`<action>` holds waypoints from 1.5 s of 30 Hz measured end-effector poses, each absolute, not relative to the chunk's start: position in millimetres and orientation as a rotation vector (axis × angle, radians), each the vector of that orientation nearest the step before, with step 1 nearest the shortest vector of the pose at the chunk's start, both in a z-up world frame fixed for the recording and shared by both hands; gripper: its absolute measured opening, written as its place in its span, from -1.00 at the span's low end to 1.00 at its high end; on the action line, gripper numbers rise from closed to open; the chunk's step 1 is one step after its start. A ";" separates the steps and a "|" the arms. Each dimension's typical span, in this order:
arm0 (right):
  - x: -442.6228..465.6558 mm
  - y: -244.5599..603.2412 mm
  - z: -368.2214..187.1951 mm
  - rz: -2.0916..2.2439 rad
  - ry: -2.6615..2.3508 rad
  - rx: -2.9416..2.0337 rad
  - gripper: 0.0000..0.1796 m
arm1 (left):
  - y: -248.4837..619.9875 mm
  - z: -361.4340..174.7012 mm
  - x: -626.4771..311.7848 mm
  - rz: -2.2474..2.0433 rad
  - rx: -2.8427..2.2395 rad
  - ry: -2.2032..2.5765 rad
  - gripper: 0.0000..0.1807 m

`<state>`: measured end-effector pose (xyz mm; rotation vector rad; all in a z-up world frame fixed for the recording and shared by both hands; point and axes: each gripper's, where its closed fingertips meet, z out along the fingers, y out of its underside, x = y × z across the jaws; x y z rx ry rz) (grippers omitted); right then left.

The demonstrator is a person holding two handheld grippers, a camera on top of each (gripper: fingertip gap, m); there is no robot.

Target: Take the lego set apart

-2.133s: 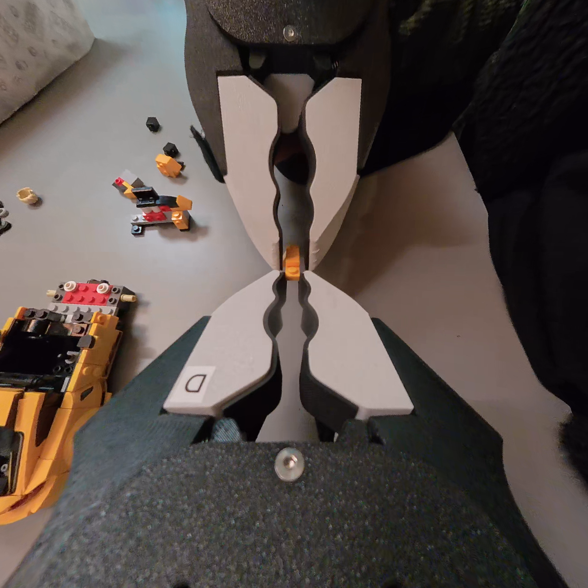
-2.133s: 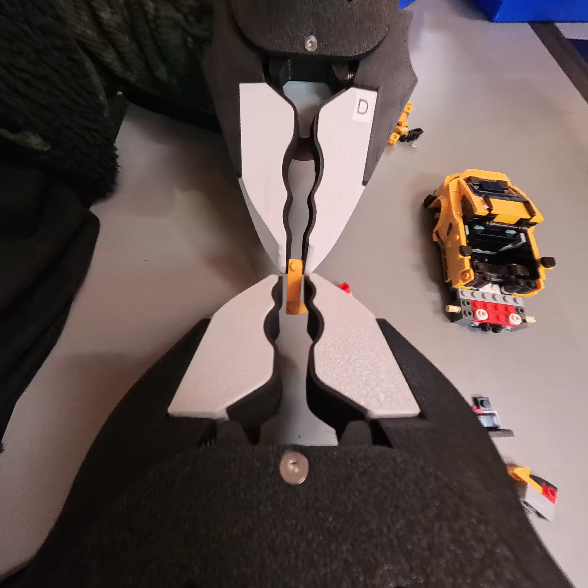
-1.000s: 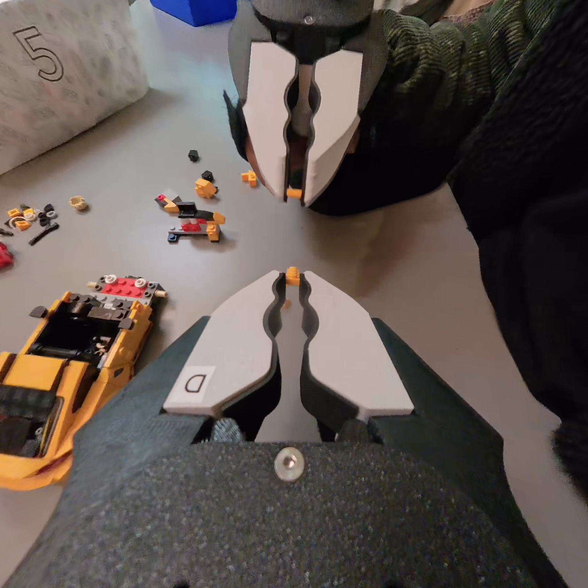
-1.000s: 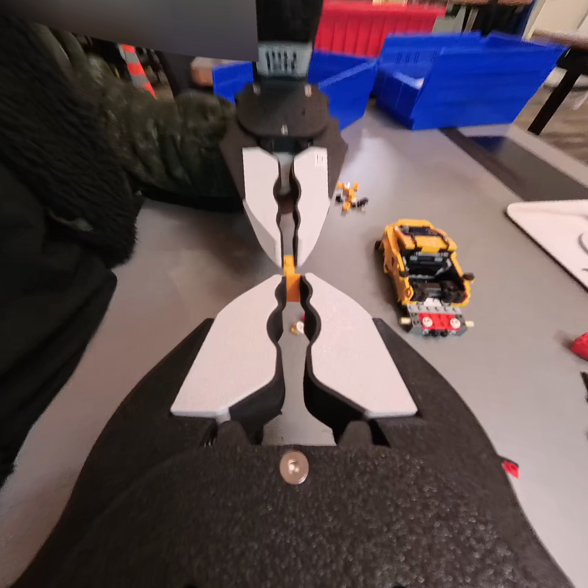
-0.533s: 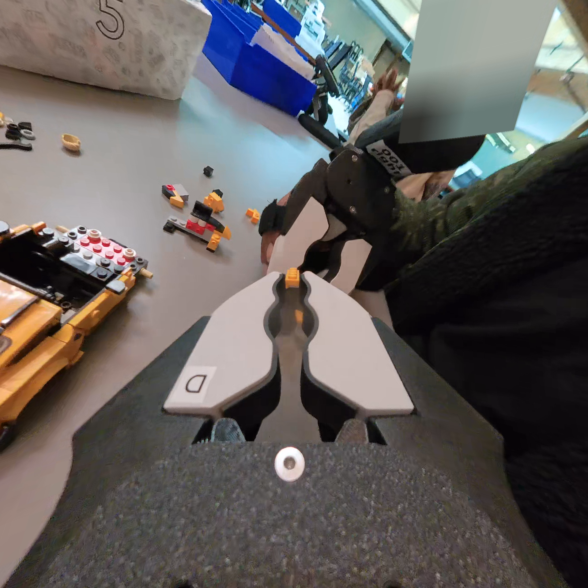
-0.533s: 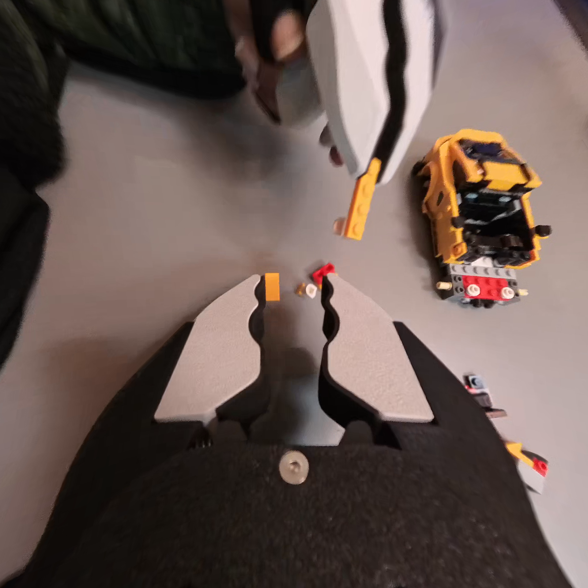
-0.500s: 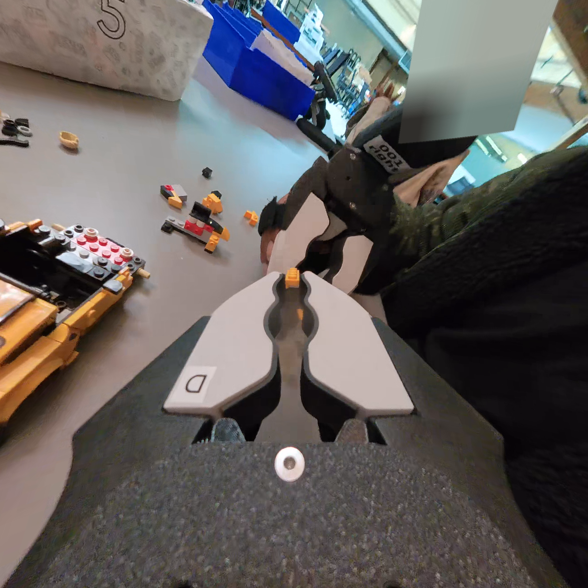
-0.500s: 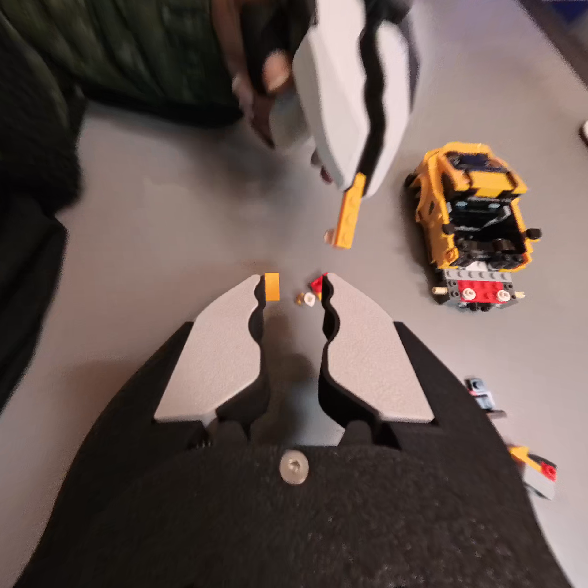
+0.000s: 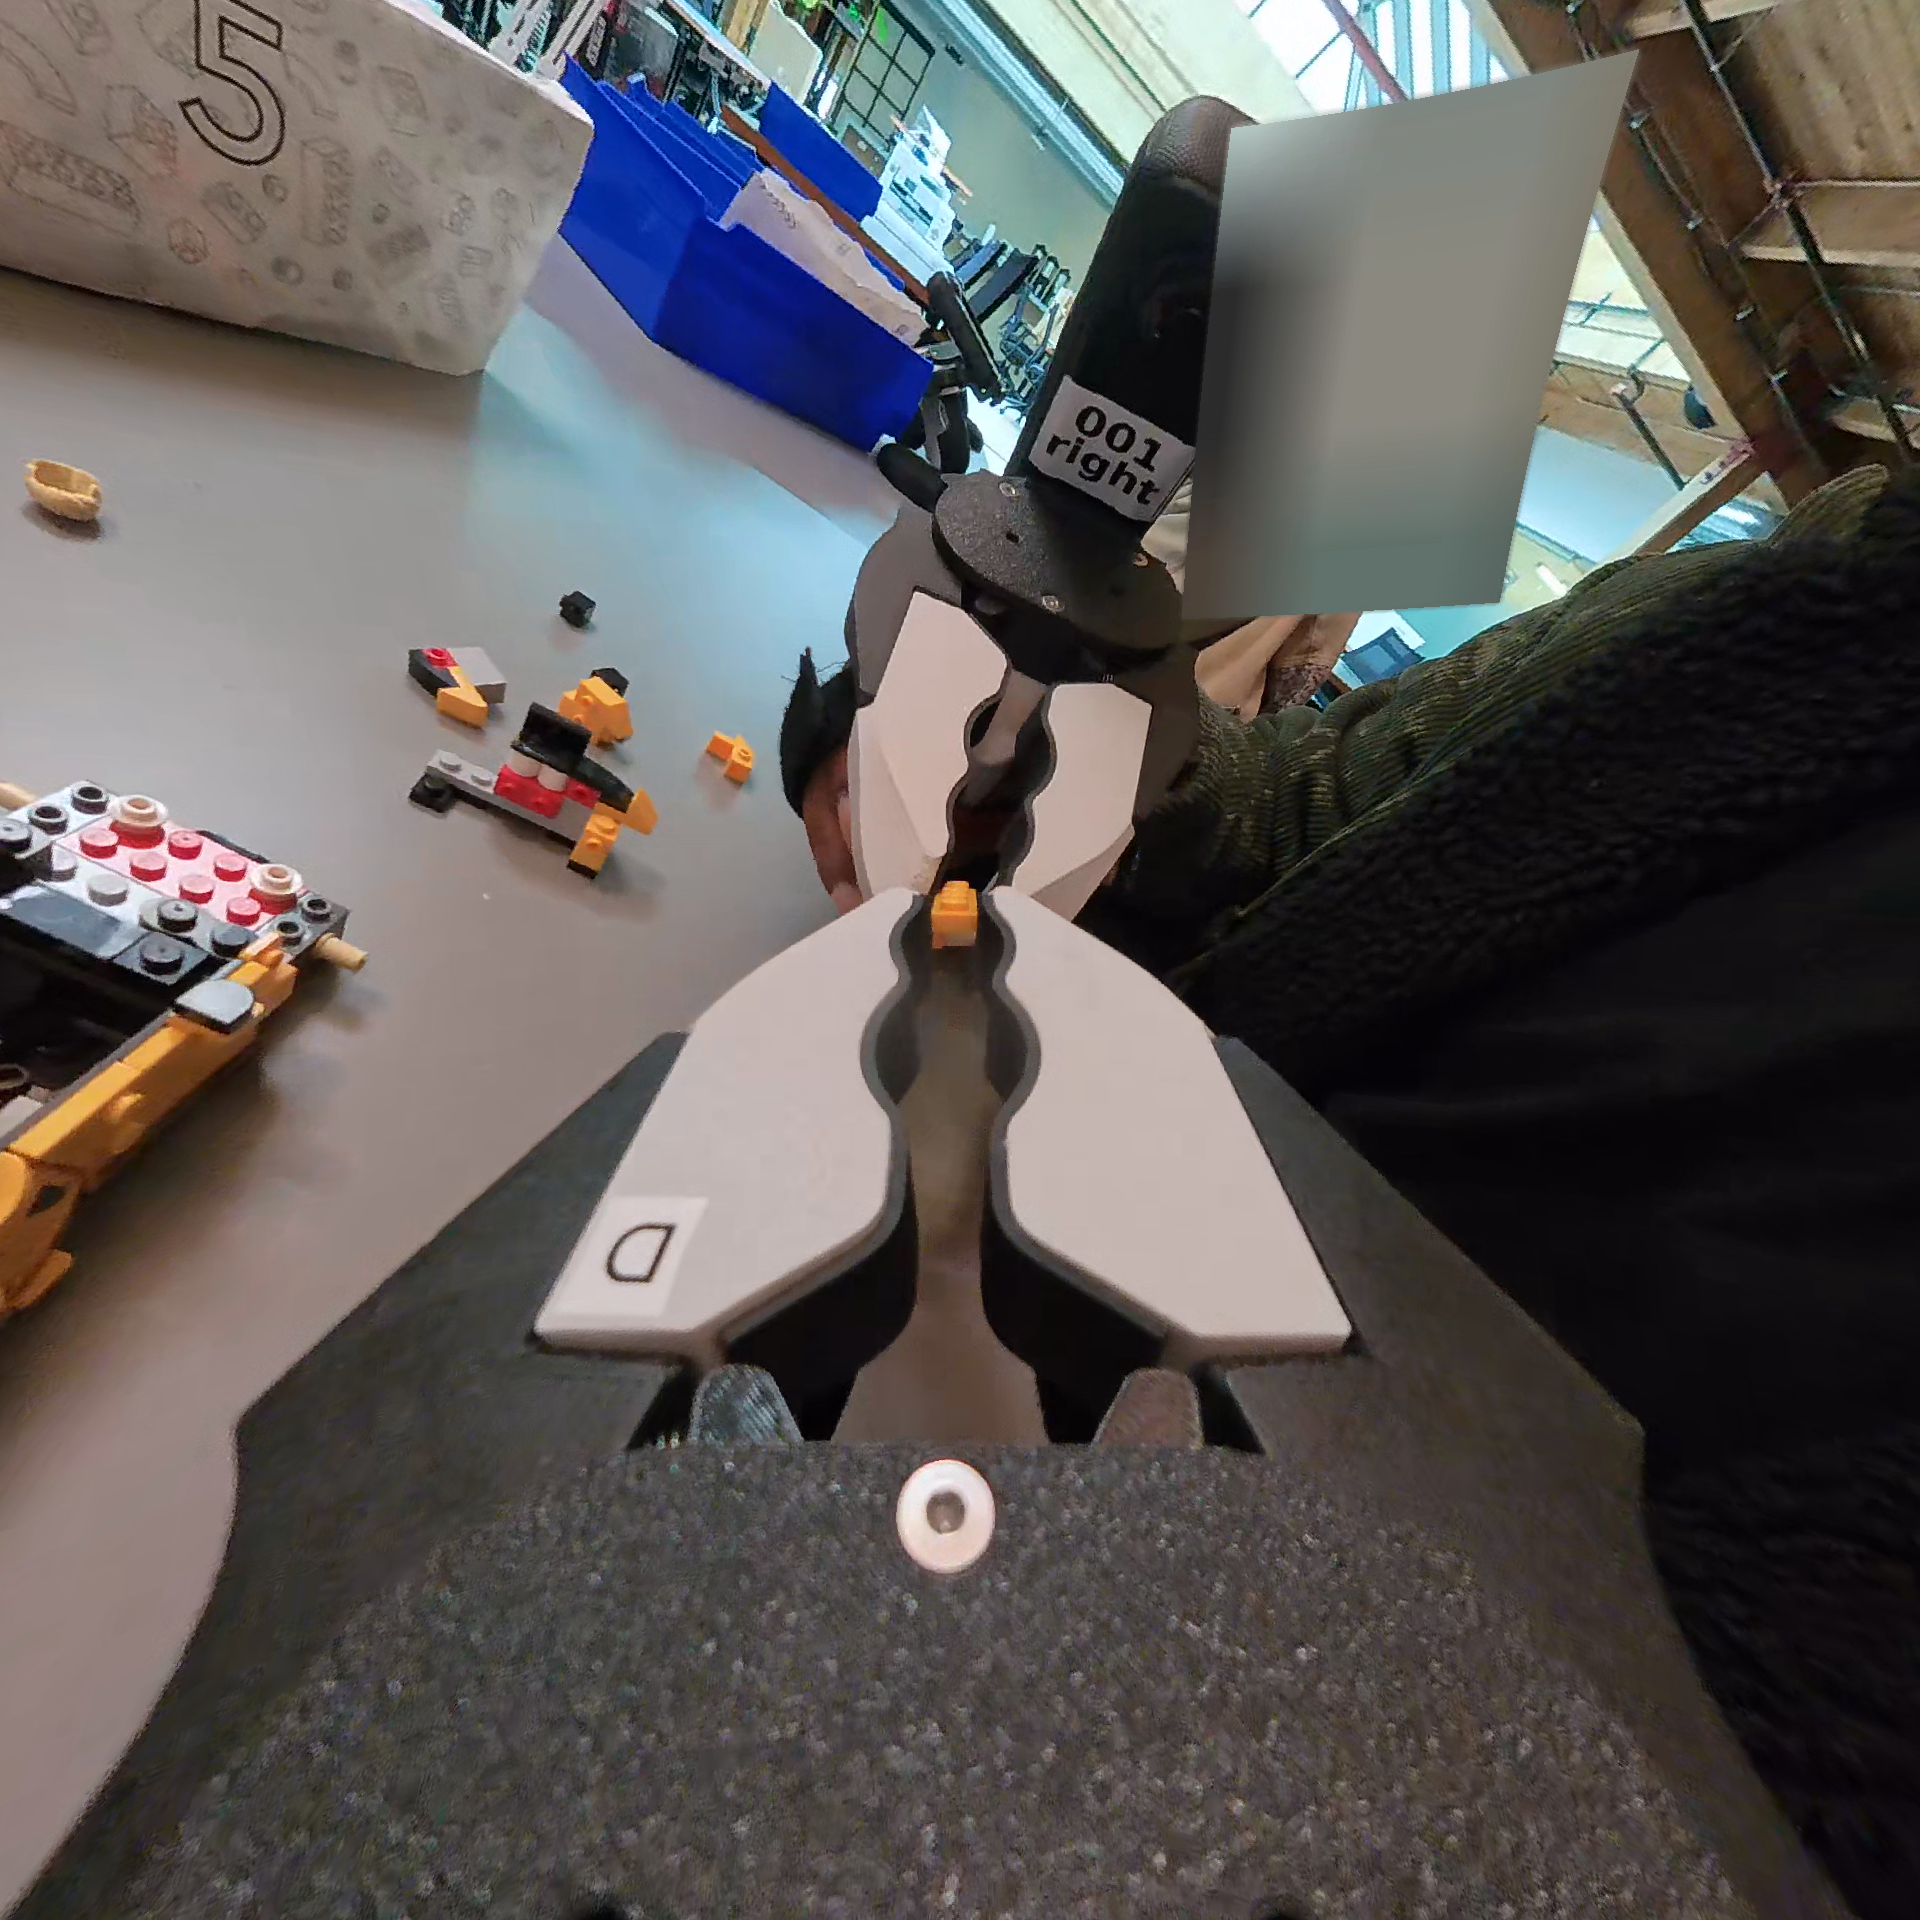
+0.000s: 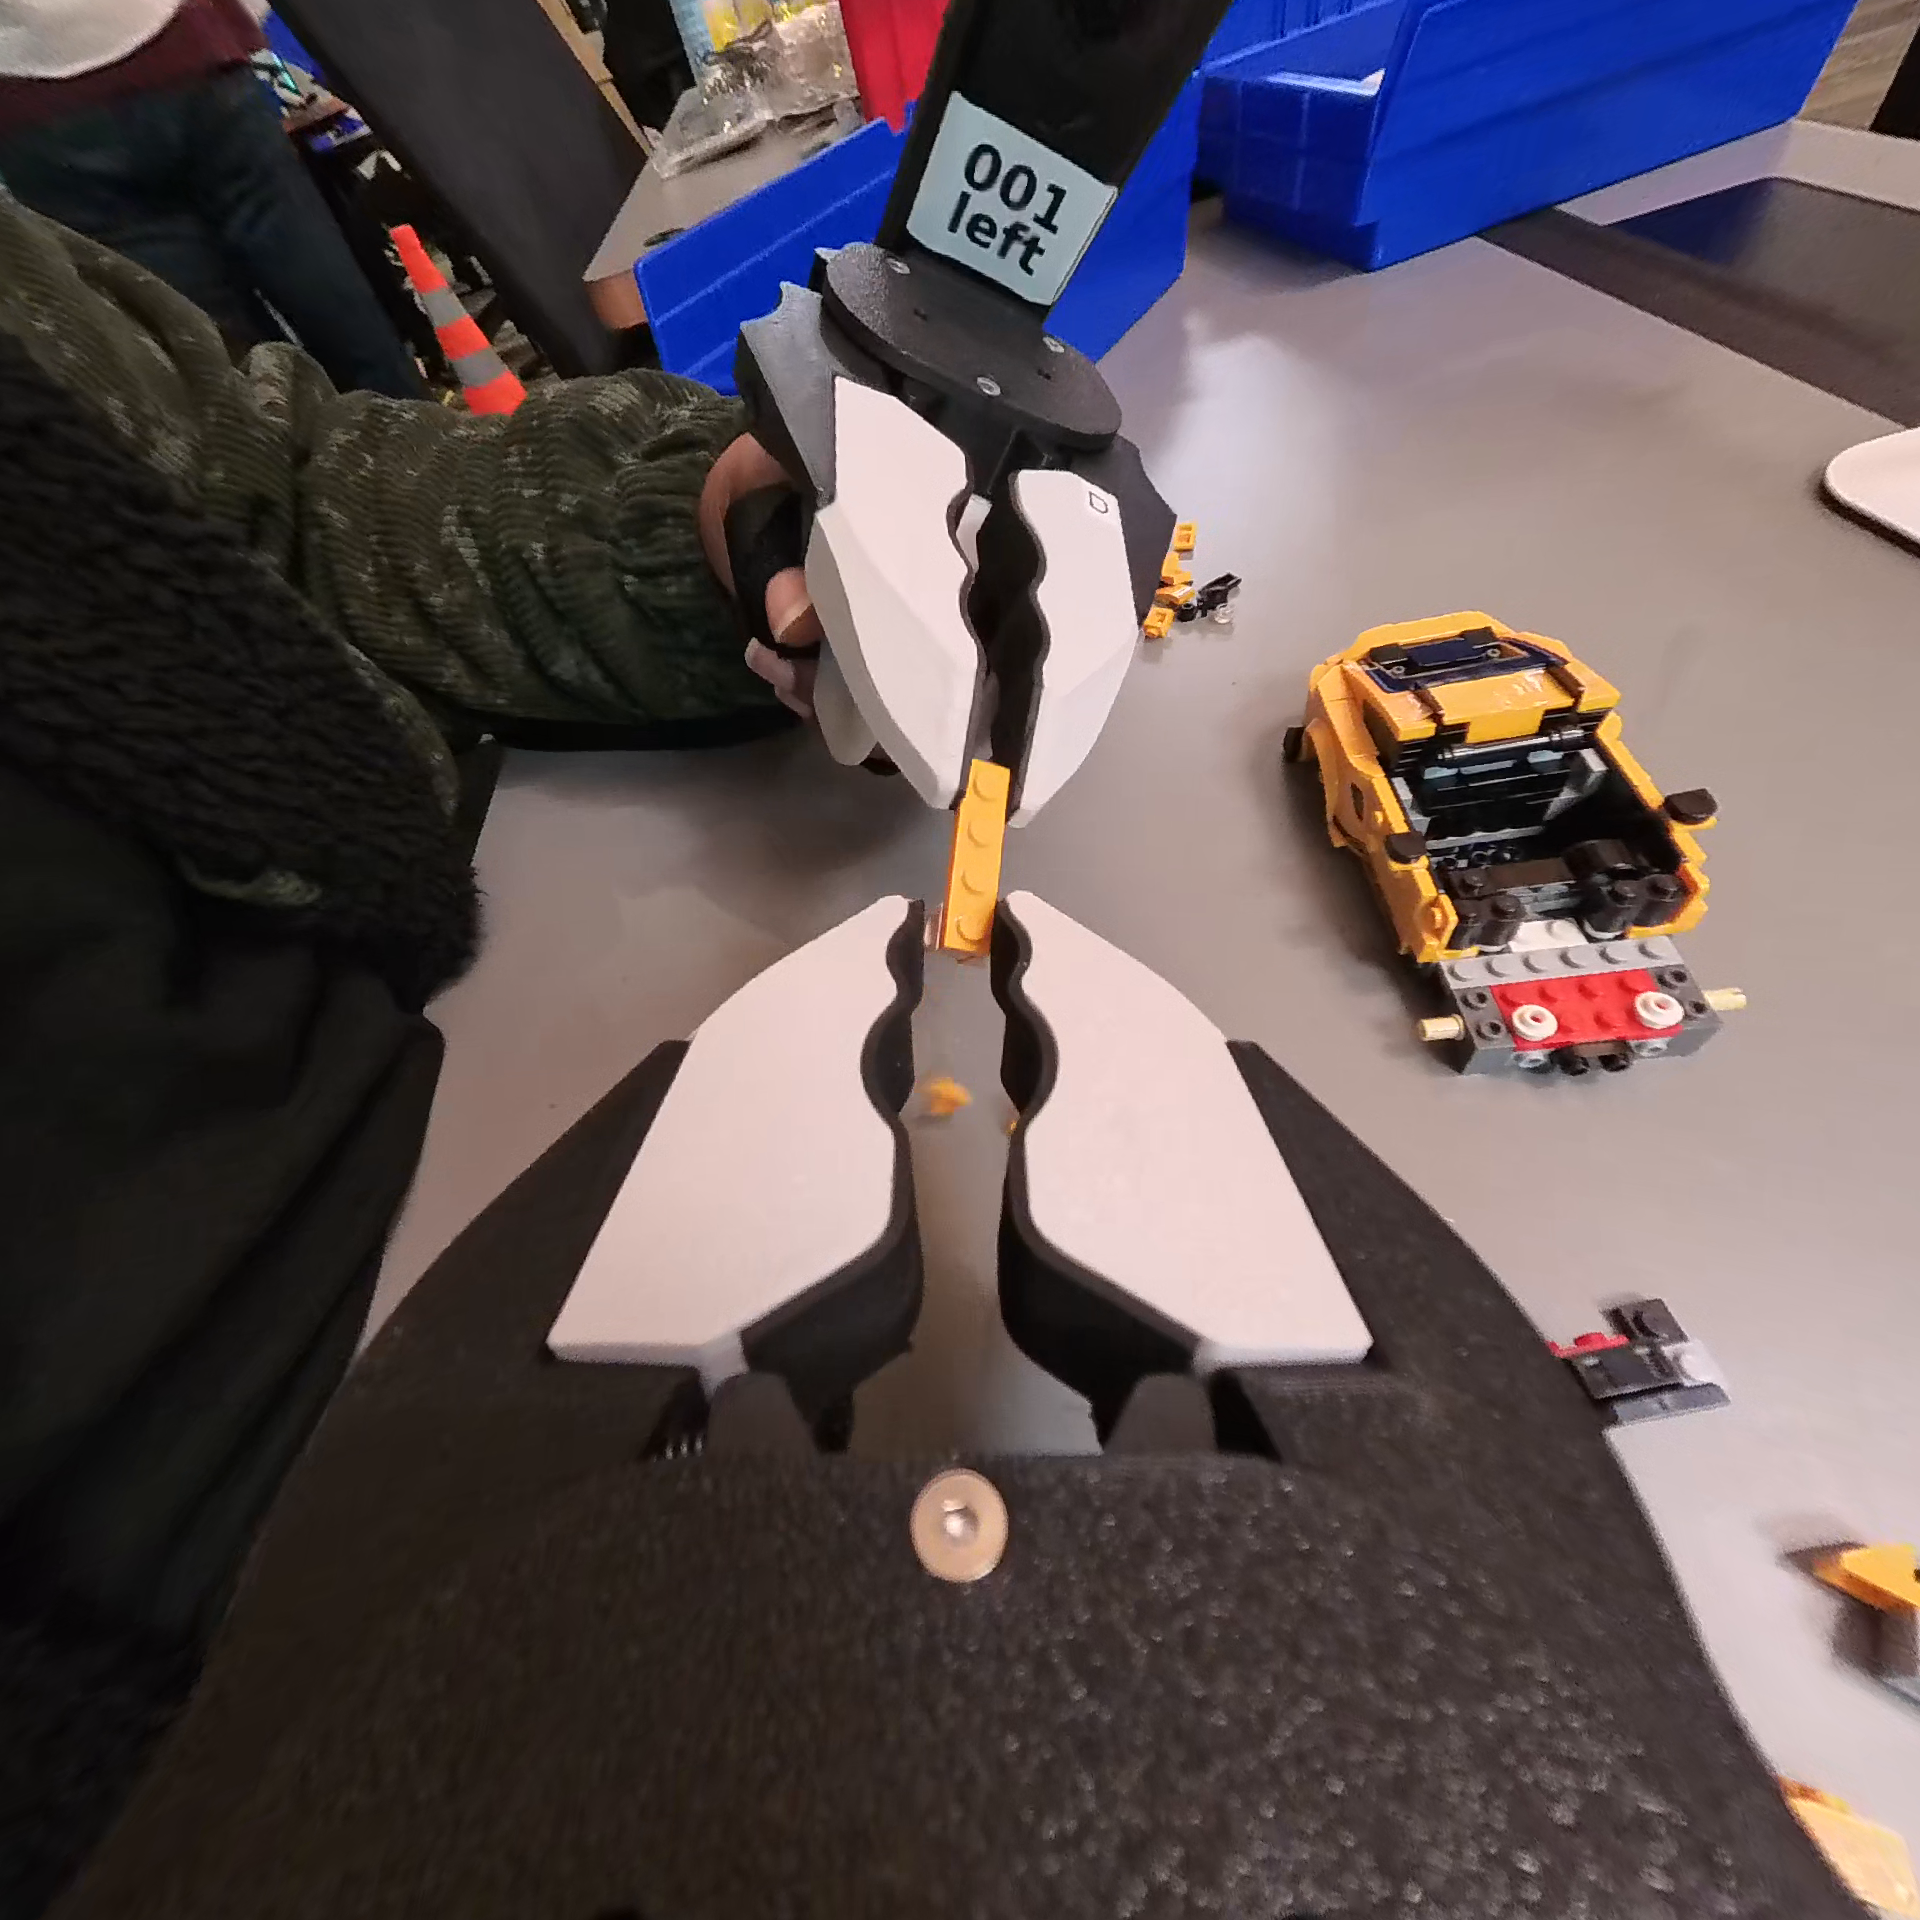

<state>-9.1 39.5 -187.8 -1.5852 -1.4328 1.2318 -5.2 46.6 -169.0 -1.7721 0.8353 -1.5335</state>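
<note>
An orange lego plate [image 10: 977,862] hangs in the air between my two grippers, which point at each other tip to tip. My left gripper [image 9: 953,906] is shut on its upper end; the plate shows there as a small orange end [image 9: 953,920]. In the right wrist view the left gripper [image 10: 982,800] comes down from above. My right gripper [image 10: 958,923] has closed around the plate's lower end. The yellow lego car [image 10: 1496,821], with its roof off, stands on the grey table to the right; it also shows at the left edge of the left wrist view [image 9: 125,935].
Loose lego bits [image 9: 530,774] lie beyond the car, and more at the right [image 10: 1642,1356]. A small orange piece [image 10: 943,1096] lies on the table under my right gripper. A white bag [image 9: 260,177] and blue bins [image 10: 1455,125] stand at the back. A green sleeve [image 10: 416,561] is at the left. Only a small space, under 4 cm, lies between the two pairs of fingers.
The grippers pulled apart, the right one opened and let go of a small orange piece. It has now come back and closed on the plate's lower end. The left gripper kept its hold.
</note>
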 end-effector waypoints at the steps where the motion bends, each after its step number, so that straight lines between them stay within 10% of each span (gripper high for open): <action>1: -9.0 39.4 -187.8 1.226 -1.437 -1.583 -0.87 | 46.5 -168.6 -4.9 -1.539 -1.775 0.829 -0.91; 28: -9.6 34.2 -201.1 0.798 -1.610 -1.272 -0.87 | 28.0 -234.7 -24.8 -1.231 -2.098 1.212 -0.75; 45: -11.1 59.6 -178.4 0.199 -1.496 -1.019 -0.88 | 50.8 -173.9 4.2 -1.761 -1.887 0.564 -0.75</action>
